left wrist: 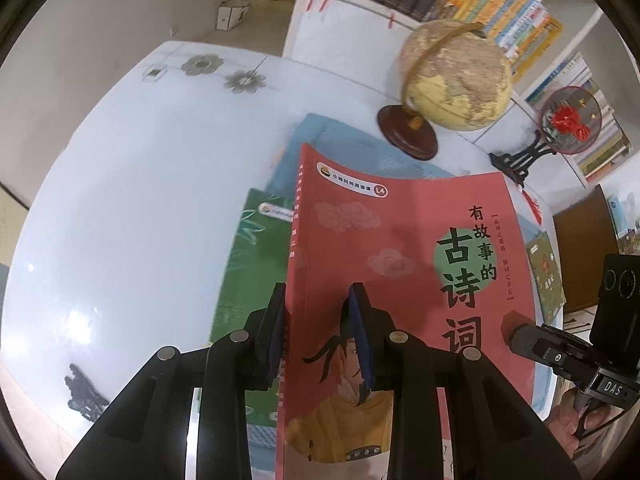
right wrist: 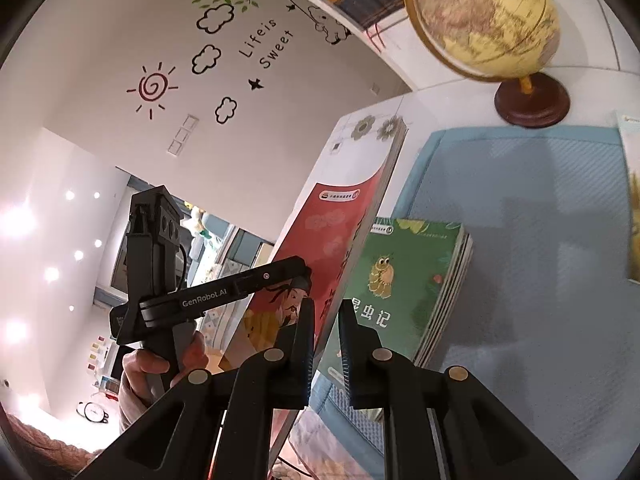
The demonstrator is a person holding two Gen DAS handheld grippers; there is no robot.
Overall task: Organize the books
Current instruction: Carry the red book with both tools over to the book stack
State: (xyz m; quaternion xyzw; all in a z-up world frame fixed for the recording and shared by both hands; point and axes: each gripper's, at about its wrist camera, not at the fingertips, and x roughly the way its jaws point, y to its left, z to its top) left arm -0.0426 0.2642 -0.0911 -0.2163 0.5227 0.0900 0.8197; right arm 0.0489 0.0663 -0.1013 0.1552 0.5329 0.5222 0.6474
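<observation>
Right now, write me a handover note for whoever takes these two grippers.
Left gripper: shut on the red book at its spine edge.
Right gripper: shut on the same book's opposite edge; book is held up off the blue mat.
Green book lies flat on the mat beneath; another book at the mat's far side, near the globe.
Done: red book lifted. Left: place it, tidy the others.

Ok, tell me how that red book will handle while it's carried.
The red book probably flexes: its soft cover already bows. Both grippers, left and right, pinch only its lower edge, so the top may sway. The glossy cover could slip a little.
</observation>
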